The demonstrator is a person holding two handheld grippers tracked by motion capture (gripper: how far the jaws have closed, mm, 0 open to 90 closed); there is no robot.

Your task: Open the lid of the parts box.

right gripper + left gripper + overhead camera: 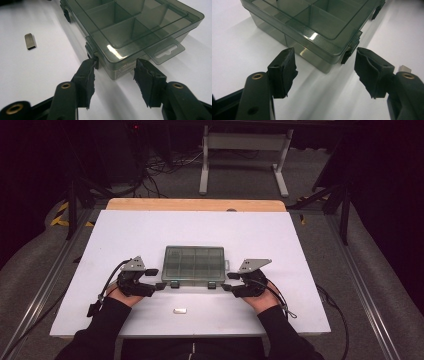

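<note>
A smoky clear plastic compartment box [194,264] lies closed on the white tabletop [150,230], its two dark latches facing the person. My left gripper [158,279] is at the box's near left corner. In the left gripper view its jaws [324,53] stand apart, with the corner and one latch [348,53] just ahead of them and untouched. My right gripper [228,282] is at the near right corner. In the right gripper view its jaws [115,62] straddle that corner; one fingertip [90,67] is right at a latch [92,50], the other stands off the wall.
A small silver metal piece [179,310] lies on the table in front of the box, between the two forearms, and is seen again as the silver piece [30,41]. The box has a hang tab [166,51] on its right end. A wooden edge [195,204] borders the far side.
</note>
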